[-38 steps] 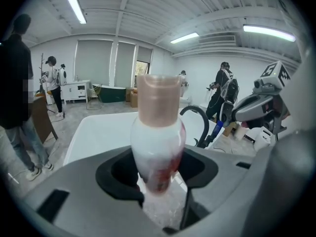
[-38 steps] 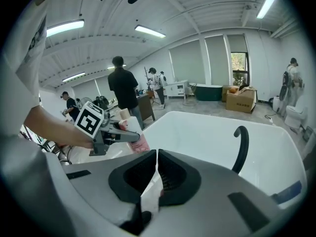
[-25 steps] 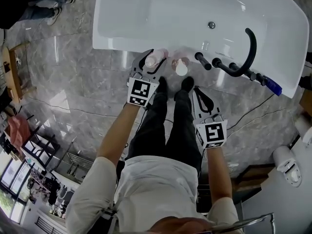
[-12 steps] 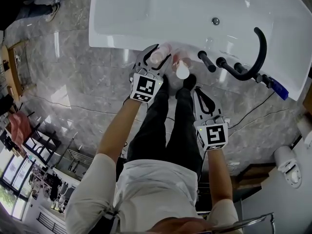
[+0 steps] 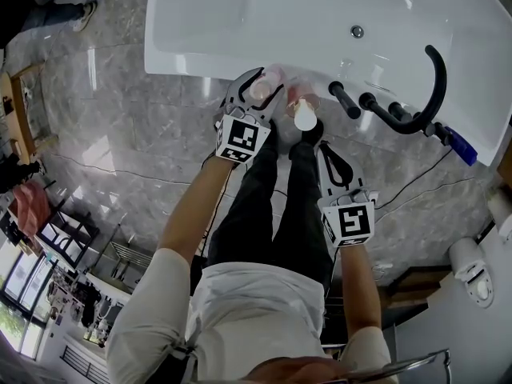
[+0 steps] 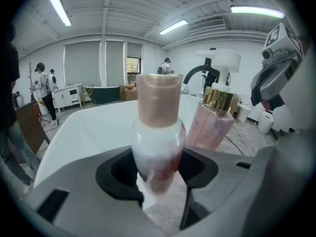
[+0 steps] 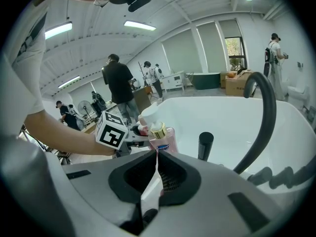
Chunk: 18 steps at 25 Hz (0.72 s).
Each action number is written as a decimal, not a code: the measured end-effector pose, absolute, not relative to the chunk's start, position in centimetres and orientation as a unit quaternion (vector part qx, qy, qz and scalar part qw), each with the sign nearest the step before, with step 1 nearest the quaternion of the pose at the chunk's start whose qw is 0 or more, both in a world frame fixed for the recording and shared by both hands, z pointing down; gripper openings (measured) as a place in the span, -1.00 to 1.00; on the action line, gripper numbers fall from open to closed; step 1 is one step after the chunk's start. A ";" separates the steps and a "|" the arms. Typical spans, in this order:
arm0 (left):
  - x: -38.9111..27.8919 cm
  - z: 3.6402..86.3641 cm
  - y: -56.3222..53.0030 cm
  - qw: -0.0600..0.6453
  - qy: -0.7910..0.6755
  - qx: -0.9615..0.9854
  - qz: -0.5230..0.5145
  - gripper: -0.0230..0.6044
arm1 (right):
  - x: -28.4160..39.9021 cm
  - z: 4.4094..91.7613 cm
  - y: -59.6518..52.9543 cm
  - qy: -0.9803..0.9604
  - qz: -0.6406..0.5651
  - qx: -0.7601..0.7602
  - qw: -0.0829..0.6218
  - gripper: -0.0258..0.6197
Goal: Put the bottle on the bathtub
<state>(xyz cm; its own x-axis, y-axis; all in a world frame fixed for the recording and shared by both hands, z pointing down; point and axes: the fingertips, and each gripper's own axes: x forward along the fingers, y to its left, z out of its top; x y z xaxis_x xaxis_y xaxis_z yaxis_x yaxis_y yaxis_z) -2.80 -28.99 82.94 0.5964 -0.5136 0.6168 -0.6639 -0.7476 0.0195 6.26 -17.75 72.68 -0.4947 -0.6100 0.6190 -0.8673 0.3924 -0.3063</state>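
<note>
A white bottle [image 6: 157, 142] with a tall pink-beige cap stands upright between the jaws of my left gripper [image 6: 158, 174], which is shut on its lower body. From the head view the left gripper [image 5: 262, 85] holds the bottle [image 5: 258, 94] at the near rim of the white bathtub [image 5: 240, 22]. Whether its base rests on the rim is hidden. A pink pump bottle [image 6: 212, 125] with a gold collar stands just to its right on the rim. My right gripper [image 5: 326, 154] hangs lower, over the floor by the person's feet, shut and empty [image 7: 157, 169].
A black curved faucet [image 5: 428, 86] and black knobs [image 5: 346, 100] stand on the tub rim right of the pump bottle [image 5: 304, 114]. The floor is grey marble [image 5: 128, 126]. A cable [image 5: 416, 182] trails on the right. Several people stand in the room behind.
The left gripper has carried the bottle a little forward and right, up to the tub rim beside the pump bottle. The right gripper has stayed where it was.
</note>
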 end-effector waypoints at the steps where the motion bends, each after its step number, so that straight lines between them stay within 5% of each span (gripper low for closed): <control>1: -2.8 83.0 -28.9 0.121 -0.331 0.886 0.302 -0.21 | 6.2 72.7 -17.7 -0.807 0.308 0.458 0.209 -0.81; 18: -3.0 82.8 -28.5 0.098 -0.320 0.892 0.305 -0.13 | 5.2 72.8 -16.8 -0.803 0.322 0.458 0.206 -0.81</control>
